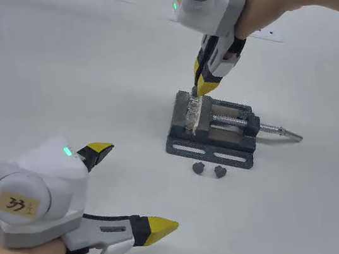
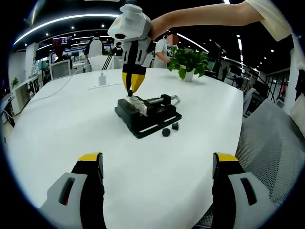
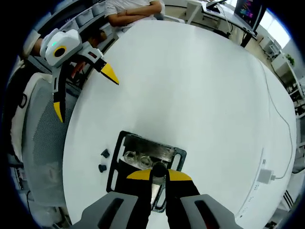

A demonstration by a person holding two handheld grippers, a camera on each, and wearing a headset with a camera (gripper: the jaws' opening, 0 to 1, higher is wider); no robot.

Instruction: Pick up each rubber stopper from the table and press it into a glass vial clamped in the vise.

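The work surface is a wide white bench point(image 1: 70, 59) in an office hall. In the left gripper view, a green potted plant point(image 2: 188, 59), desks and several people lie beyond the bench's far edge. A grey mesh chair point(image 2: 267, 138) stands at 3 o'clock. A white plug block point(image 2: 102, 78) with its cable rests on the bench at 11 o'clock.

A dark grey metal vise point(image 1: 212, 134) sits on the bench at 4 o'clock from the centre of the head view. Its screw handle points toward 4 o'clock. A row of clear glass vials point(image 1: 194, 112) stands upright, clamped in the vise.

Two loose dark rubber stoppers point(image 1: 198, 168) lie on the bench at 6 o'clock of the vise. They are just beside its base and slightly apart from each other.

The right claw point(image 1: 201, 88) hangs at 12 o'clock of the vise and points steeply down, with its tips at the vial mouths. In the right gripper view, its yellow-tipped jaws are drawn close on a held round stopper point(image 3: 159, 170) directly over the vial row. Whether this stopper touches a vial cannot be determined.

The left claw point(image 1: 130, 187) is at 8 o'clock of the head view, well apart from the vise. Its jaws are spread wide with nothing between them.
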